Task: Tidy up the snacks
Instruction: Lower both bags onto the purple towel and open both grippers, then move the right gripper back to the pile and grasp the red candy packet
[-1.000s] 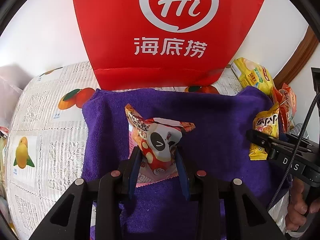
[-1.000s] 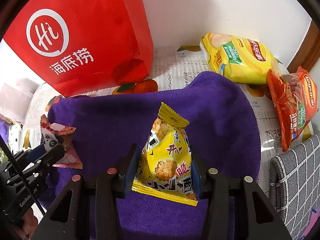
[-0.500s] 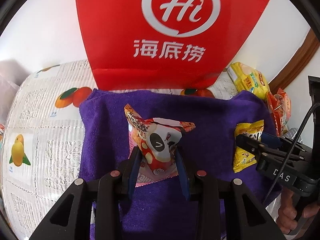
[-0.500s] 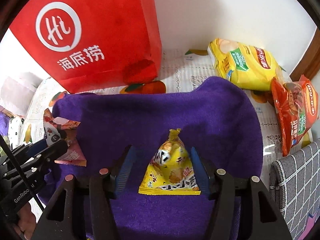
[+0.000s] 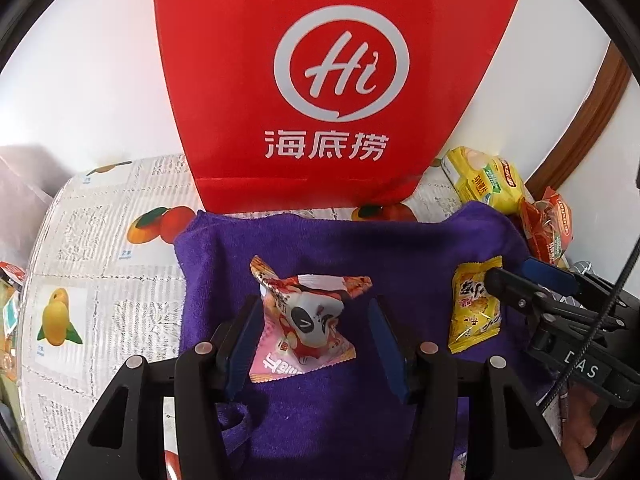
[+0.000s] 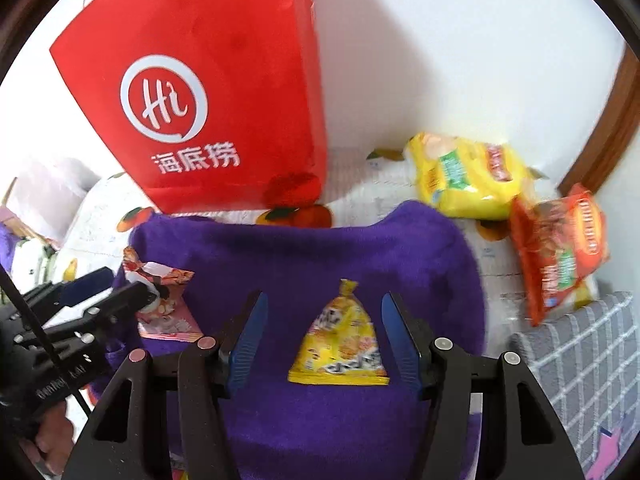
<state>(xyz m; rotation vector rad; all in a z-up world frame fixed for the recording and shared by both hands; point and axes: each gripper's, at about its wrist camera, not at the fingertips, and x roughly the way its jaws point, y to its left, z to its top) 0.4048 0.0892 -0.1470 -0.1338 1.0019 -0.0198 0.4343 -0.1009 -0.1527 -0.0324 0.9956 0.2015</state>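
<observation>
A pink-and-red snack packet (image 5: 308, 320) lies on the purple towel (image 5: 360, 248), between the pads of my left gripper (image 5: 313, 302). Those jaws are opening and no longer press on it. A small yellow snack packet (image 6: 340, 344) rests on the same towel (image 6: 320, 248) between the blue pads of my right gripper (image 6: 323, 298), which stands open with clear gaps on both sides. The left wrist view shows the right gripper (image 5: 520, 280) beside the yellow packet (image 5: 474, 308). The right wrist view shows the left gripper (image 6: 108, 288) at the pink packet (image 6: 160, 300).
A tall red paper bag (image 5: 332, 80) stands against the wall behind the towel. A big yellow chip bag (image 6: 464, 172) and a red one (image 6: 556, 252) lie at the back right. A grey checked cloth (image 6: 580, 360) is at the right, over a fruit-print tablecloth (image 5: 100, 260).
Both grippers have let go of their packets and risen. The yellow packet dropped onto the towel first. The left jaws spread off the pink packet in the last half second.
</observation>
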